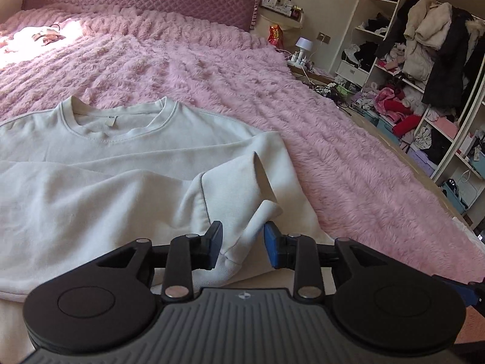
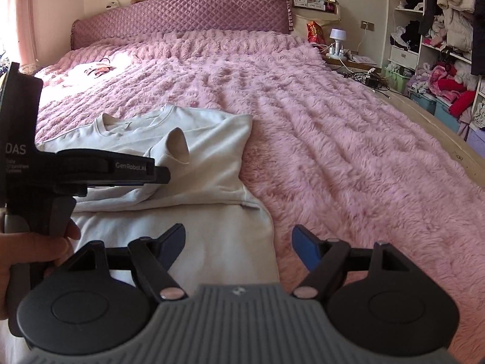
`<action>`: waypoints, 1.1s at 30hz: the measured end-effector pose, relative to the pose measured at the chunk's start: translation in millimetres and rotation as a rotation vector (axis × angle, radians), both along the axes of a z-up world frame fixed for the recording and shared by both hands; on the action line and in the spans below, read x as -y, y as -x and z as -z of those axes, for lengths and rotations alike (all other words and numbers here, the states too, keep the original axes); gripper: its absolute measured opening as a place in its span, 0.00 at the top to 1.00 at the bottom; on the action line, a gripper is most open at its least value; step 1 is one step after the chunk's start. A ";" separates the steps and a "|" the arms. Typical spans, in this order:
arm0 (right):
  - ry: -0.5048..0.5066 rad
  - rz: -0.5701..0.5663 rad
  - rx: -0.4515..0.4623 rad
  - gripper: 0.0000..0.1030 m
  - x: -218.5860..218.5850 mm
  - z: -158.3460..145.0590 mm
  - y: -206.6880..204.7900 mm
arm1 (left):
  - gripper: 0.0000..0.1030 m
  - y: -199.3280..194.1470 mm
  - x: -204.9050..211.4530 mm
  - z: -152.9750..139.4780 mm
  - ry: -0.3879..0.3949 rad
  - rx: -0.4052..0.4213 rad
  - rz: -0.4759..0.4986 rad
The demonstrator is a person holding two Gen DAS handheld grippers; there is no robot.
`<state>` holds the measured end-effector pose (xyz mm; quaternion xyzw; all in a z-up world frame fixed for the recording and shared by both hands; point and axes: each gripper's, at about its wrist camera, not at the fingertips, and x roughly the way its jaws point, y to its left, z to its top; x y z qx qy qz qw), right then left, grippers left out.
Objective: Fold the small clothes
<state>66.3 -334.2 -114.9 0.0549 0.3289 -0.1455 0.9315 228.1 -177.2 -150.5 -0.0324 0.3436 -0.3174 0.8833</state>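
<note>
A white sweatshirt [image 1: 106,163] lies flat on the pink fluffy bedspread [image 1: 348,157], collar toward the headboard. Its right sleeve [image 1: 230,188] is folded across the body, with the cuff sticking up. My left gripper [image 1: 243,247] is part open, and a fold of the sleeve runs between its blue pads without being pinched. In the right wrist view the sweatshirt [image 2: 194,163] lies left of centre. My right gripper [image 2: 239,245] is wide open and empty above the sweatshirt's lower hem [image 2: 212,230]. The left gripper's body [image 2: 60,170] shows at the left, held by a hand.
The quilted purple headboard [image 2: 182,15] is at the far end. A small heap of things [image 2: 94,68] lies in the sunlight near the pillows. A nightstand with a lamp [image 2: 338,38] and open shelves full of clothes [image 1: 424,69] stand to the right of the bed.
</note>
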 end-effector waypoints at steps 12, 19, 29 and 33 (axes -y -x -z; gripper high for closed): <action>-0.170 -0.098 0.103 0.29 6.9 -9.4 -103.0 | 0.52 8.9 -168.2 -47.0 -0.158 0.129 -0.155; -0.288 -0.054 -0.007 0.29 12.6 22.7 -168.7 | 0.52 -4.0 -258.8 -26.6 -0.298 0.112 -0.253; -0.252 -0.060 -0.051 0.93 -7.4 30.0 -176.2 | 0.52 -22.1 -256.9 10.2 -0.494 0.209 -0.142; -0.241 -0.053 -0.035 0.98 -7.7 28.0 -170.6 | 0.52 -29.2 -247.1 15.2 -0.521 0.248 -0.122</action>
